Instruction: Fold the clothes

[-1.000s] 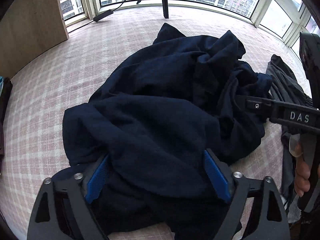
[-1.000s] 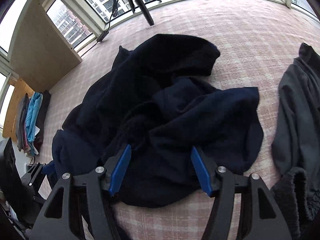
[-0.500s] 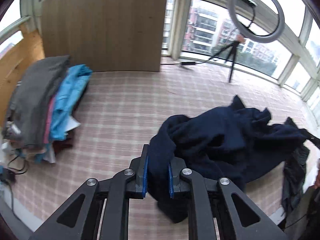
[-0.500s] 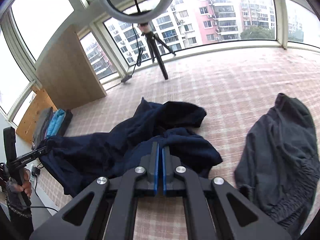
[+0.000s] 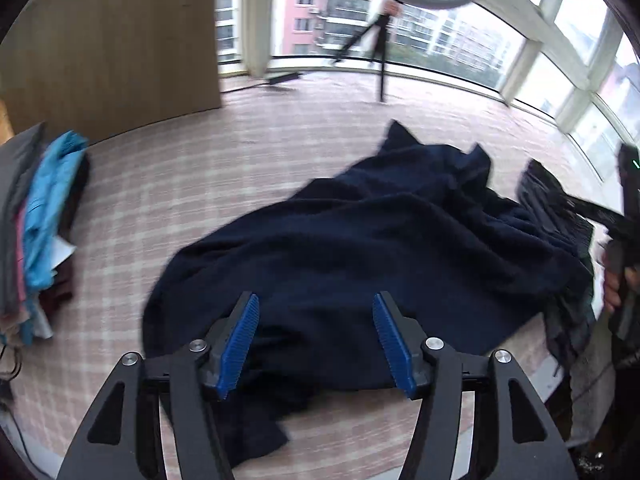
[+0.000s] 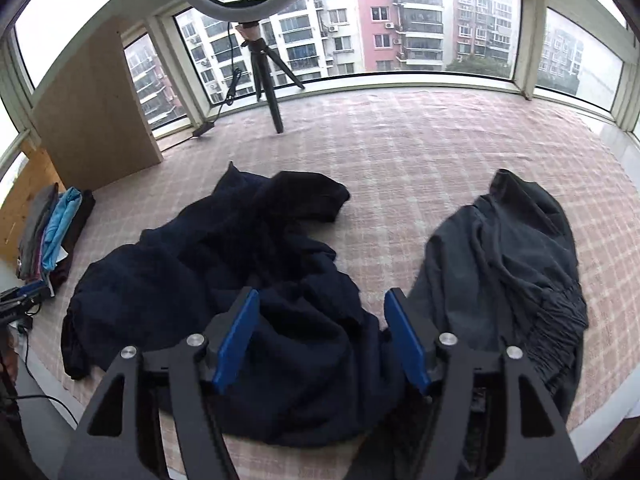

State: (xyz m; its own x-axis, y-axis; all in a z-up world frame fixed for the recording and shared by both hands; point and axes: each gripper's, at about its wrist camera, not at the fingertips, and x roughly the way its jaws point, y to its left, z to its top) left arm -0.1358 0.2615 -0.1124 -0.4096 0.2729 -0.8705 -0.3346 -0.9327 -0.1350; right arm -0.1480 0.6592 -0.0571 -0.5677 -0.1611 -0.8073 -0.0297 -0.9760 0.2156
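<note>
Navy garment (image 6: 208, 280): crumpled on the checked bed (image 6: 420, 152), centre-near. Grey garment (image 6: 512, 256): just right of it. Folded stack (image 6: 48, 232): far left. Left claw (image 5: 316, 344), right claw (image 6: 322, 340): spread, just opened, above navy cloth, pinching nothing.

The left tongs (image 5: 316, 344), clamped half a second ago on a fold of the navy garment (image 5: 380, 248), are now parted, their jaws having just been opening; the cloth is seen lying below and between the blue pads (image 5: 238, 346), not pressed by them. The right tongs (image 6: 322, 340), fully closed half a second ago, are likewise spread, their jaws having just been opening, with the garment's near edge seen between the pads. The garment, lifted at both ends before, is now laid wider and flatter across the checked bed cover (image 6: 400, 152). The left view is tilted back down from the folded pile (image 5: 40, 216) towards the garment.
</note>
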